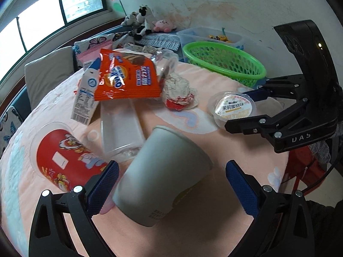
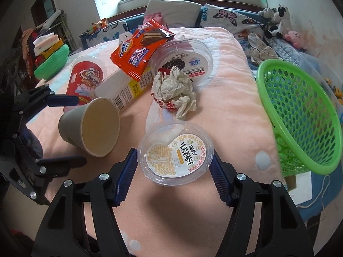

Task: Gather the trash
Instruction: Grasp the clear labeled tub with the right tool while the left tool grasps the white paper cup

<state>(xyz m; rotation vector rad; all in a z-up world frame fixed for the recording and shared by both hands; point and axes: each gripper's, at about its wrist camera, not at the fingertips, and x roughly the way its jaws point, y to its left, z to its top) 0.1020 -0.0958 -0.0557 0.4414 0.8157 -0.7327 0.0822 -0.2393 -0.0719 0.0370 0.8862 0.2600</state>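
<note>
Between spread left gripper (image 1: 171,184) pads, untouched: grey paper cup (image 1: 163,171) on its side, long axis toward 11 o'clock, mouth away. Between right gripper (image 2: 174,171) pads, close against a clear jelly tub (image 2: 175,153), grip itself uncertain. Beyond at 2 o'clock, green basket (image 2: 300,115), nearer the right hand; remaining litter at 12 on the pink cloth (image 2: 231,107).

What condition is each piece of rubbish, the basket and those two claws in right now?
Grey paper cup: on its side, empty, between open fingers.
Jelly cup: upright, sealed, fingers at both sides.
Crumpled wrapper: balled up.
Orange snack bag: lying atop other rubbish.
Green basket: tipped towards the table.
Left gripper: open.
Right gripper: around the jelly cup.
</note>
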